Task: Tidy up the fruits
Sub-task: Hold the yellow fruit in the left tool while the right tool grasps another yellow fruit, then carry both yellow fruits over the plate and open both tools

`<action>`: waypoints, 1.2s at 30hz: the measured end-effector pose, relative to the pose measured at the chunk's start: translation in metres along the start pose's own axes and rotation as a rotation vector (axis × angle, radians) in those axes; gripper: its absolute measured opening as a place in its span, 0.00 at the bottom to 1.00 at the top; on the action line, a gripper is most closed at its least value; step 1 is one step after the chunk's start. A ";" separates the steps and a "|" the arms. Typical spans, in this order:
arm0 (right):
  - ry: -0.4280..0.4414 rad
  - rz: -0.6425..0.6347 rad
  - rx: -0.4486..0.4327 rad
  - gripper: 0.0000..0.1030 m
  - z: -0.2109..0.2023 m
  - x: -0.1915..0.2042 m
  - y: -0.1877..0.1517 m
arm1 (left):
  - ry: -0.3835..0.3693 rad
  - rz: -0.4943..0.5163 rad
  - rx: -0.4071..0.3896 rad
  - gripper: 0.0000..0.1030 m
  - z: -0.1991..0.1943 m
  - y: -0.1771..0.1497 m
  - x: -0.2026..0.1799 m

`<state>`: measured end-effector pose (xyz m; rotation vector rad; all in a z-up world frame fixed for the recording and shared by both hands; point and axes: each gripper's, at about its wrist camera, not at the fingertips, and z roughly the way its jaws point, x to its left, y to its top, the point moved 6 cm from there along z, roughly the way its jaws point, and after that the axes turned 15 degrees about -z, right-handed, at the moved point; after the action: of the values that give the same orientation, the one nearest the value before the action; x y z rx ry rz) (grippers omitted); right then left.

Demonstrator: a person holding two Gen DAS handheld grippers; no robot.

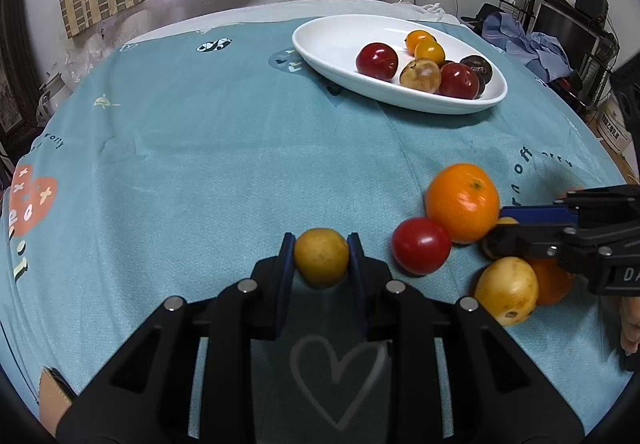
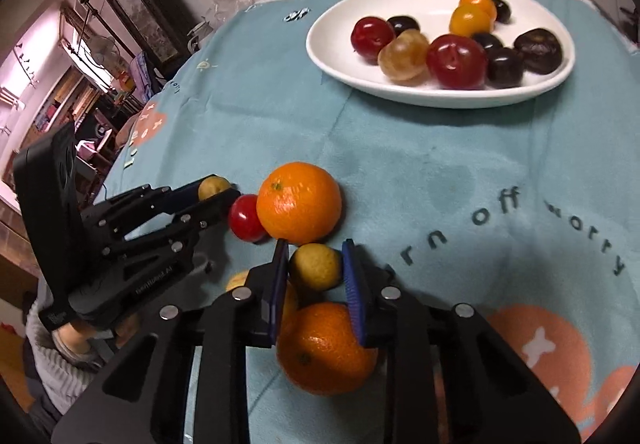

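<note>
My left gripper (image 1: 321, 246) is shut on a small yellow fruit (image 1: 321, 264) just above the teal tablecloth. It shows from the side in the right wrist view as well, the left gripper (image 2: 224, 190) holding its fruit (image 2: 212, 186). My right gripper (image 2: 314, 264) is shut on another small yellow fruit (image 2: 316, 267), wedged between a large orange (image 2: 299, 202) ahead and a second orange (image 2: 324, 348) below the fingers. A red fruit (image 1: 421, 245) touches the large orange (image 1: 462, 202). A bigger yellow fruit (image 1: 506, 290) lies beside the right gripper (image 1: 492, 232).
An oval white plate (image 1: 332, 40) at the far side of the table holds several red, orange, tan and dark fruits. The teal tablecloth (image 1: 200, 164) covers the round table. Cluttered shelves and furniture stand beyond the table edges. A person's hand and sleeve (image 2: 60, 348) hold the left gripper.
</note>
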<state>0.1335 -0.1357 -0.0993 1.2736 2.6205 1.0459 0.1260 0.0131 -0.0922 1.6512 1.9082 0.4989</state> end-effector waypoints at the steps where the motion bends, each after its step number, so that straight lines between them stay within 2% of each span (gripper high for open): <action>1: 0.001 0.008 -0.007 0.26 -0.004 -0.002 -0.003 | 0.000 0.000 0.000 0.26 0.000 0.000 0.000; 9: -0.034 0.048 -0.120 0.26 -0.035 -0.014 0.000 | -0.009 -0.008 0.001 0.26 0.000 0.000 0.001; 18: -0.045 0.096 -0.147 0.26 -0.037 -0.025 0.001 | -0.035 -0.019 -0.007 0.25 -0.004 0.002 0.001; 24: -0.045 0.112 -0.161 0.26 -0.039 -0.028 0.002 | -0.031 -0.031 -0.045 0.25 -0.012 0.006 0.004; 27: -0.060 0.124 -0.197 0.26 -0.050 -0.032 0.004 | -0.037 -0.021 -0.065 0.25 -0.019 0.009 0.000; 32: -0.085 0.141 -0.260 0.26 -0.074 -0.040 0.017 | -0.049 0.009 -0.103 0.25 -0.031 0.028 -0.017; 36: -0.128 0.117 -0.278 0.26 -0.089 -0.047 0.046 | -0.066 0.035 -0.124 0.25 -0.032 0.064 -0.041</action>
<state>0.1682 -0.1987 -0.0143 1.3886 2.2371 1.2474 0.1589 -0.0131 -0.0218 1.6038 1.7680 0.5582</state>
